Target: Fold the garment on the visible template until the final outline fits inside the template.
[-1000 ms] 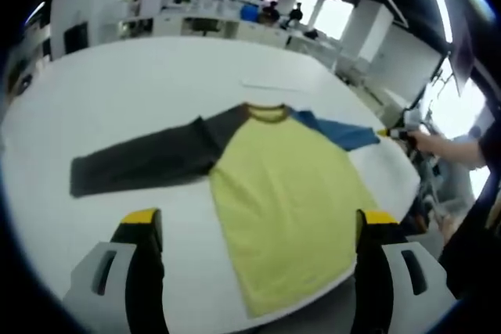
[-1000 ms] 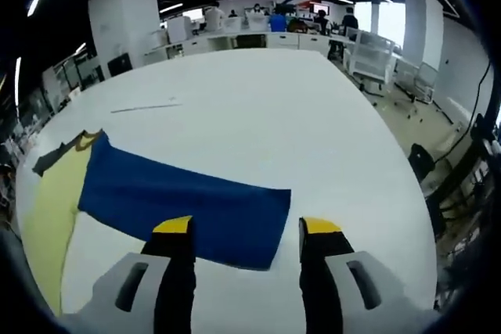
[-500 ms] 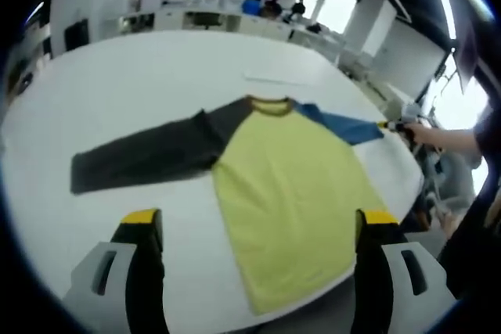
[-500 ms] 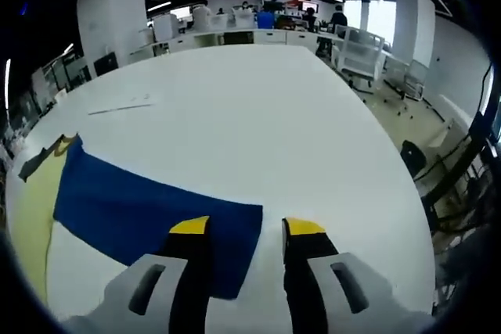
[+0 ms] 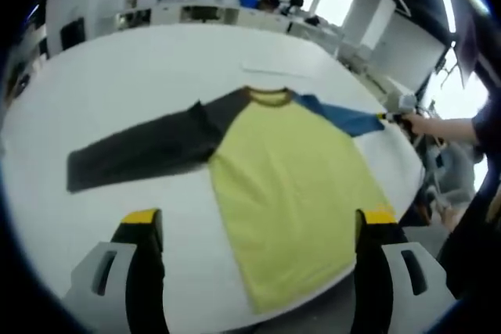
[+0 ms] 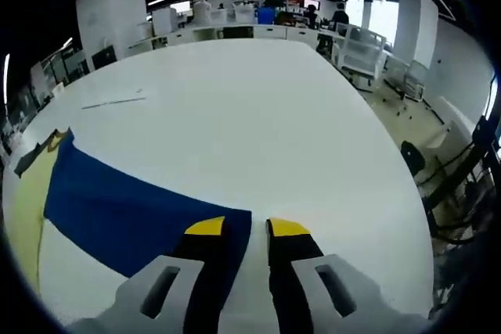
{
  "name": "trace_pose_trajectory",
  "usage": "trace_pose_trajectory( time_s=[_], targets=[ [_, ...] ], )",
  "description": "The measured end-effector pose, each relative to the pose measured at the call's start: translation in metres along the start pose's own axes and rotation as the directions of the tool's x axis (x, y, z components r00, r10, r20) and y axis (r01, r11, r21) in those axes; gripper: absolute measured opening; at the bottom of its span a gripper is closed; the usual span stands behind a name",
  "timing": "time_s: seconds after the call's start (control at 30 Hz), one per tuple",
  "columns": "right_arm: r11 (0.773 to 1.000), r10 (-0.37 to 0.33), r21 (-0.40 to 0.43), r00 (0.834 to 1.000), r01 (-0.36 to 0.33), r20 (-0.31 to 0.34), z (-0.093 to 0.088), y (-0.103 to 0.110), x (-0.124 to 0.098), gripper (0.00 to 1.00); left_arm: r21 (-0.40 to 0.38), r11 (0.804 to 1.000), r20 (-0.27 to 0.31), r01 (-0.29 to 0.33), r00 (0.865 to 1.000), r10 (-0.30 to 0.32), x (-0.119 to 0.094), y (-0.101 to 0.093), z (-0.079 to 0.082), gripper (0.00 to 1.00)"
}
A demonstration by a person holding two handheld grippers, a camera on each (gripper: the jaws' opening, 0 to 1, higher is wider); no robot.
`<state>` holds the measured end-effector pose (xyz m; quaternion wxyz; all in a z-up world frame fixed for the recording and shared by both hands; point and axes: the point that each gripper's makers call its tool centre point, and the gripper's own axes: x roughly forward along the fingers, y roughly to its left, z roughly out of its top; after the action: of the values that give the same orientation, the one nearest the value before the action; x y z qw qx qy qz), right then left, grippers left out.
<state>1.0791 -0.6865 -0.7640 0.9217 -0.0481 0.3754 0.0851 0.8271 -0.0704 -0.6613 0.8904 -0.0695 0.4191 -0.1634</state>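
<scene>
The garment (image 5: 290, 185) lies flat on the white counter (image 5: 141, 76), its yellow body reaching toward the near edge, the dark sleeve (image 5: 141, 154) stretched out to one side and the blue sleeve (image 6: 125, 209) to the other. The left hand-held gripper (image 5: 258, 220) hovers above the near edge with its jaws wide apart, holding nothing. The right hand-held gripper (image 6: 246, 228) has its jaws nearly together, pinched on the cuff end of the blue sleeve. In the left gripper view a person's hand (image 5: 419, 124) holds it there.
</scene>
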Motion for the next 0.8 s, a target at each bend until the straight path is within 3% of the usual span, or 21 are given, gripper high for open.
trace_pose_trajectory(
  time_s=[0.37, 0.8],
  targets=[
    [1.0, 0.03, -0.004, 1.0, -0.03, -0.001, 0.0049, 0.005, 0.0066, 0.04, 0.013, 1.0, -0.02, 0.003, 1.0, -0.003, 0.004, -0.0017, -0.0039, 0.98],
    [0.999, 0.02, -0.043, 1.0, -0.021, -0.018, 0.0037, 0.0074, 0.005, 0.02, 0.02, 1.0, -0.024, 0.008, 1.0, -0.007, 0.0035, -0.0025, -0.0057, 0.98]
  ],
)
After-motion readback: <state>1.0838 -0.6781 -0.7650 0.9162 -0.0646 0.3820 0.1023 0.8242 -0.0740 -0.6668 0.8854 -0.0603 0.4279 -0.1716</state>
